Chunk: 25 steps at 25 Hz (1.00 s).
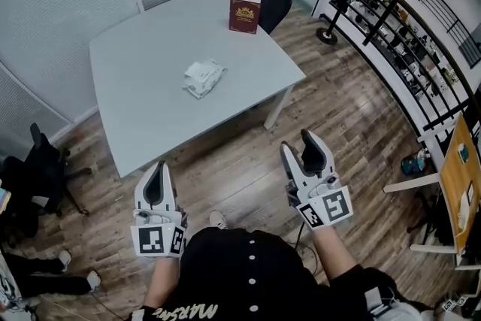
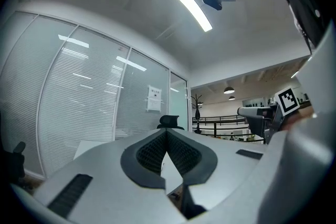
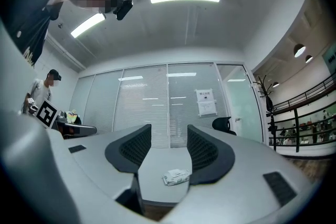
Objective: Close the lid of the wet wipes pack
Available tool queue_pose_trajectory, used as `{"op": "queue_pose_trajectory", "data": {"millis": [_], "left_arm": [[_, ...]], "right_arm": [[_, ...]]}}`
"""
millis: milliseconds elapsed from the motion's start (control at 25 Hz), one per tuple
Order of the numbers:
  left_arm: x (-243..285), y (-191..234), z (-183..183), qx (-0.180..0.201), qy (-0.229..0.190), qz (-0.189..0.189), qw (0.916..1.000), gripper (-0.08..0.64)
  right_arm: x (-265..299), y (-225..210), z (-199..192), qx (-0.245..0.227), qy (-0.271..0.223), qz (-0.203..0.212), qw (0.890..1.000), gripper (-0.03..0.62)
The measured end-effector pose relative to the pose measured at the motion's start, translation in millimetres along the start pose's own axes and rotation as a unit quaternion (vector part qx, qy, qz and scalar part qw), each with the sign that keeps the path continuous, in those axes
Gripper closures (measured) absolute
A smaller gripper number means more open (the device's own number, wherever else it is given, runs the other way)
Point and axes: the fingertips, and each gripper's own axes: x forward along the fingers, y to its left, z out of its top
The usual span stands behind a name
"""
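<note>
Left tongs (image 1: 158,175) together, right tongs (image 1: 299,148) apart; pack (image 1: 203,77) roughly centre table (image 1: 143,41).

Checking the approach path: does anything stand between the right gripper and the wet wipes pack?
Nothing visible does. Only bare table lies between the right gripper and the wet wipes pack; the red book stands beyond it.

Item: soft white plastic wet wipes pack (image 1: 203,77), crinkled, with faint grey print
Pose: lies flat, its long side slanted against the table edges
Place: near the middle of the pale grey table (image 1: 135,86)
Lid: on the top face; too small to tell whether raised or down
</note>
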Motion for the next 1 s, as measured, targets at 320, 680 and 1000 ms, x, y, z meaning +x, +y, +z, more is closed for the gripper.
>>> {"op": "queue_pose_trajectory", "data": {"millis": [320, 680, 1000], "left_arm": [[23, 28, -3, 0.002, 0.002, -0.024, 0.9997, 0.554], [38, 45, -23, -0.006, 0.025, -0.026, 0.9993, 0.554], [72, 50, -28, -0.008, 0.031, -0.009, 0.9995, 0.554]], "right_arm": [[29, 10, -10, 0.003, -0.001, -0.018, 1.000, 0.379], [39, 6, -30, 0.009, 0.020, -0.032, 0.999, 0.385], [81, -18, -40, 0.022, 0.022, -0.008, 0.999, 0.387]]}}
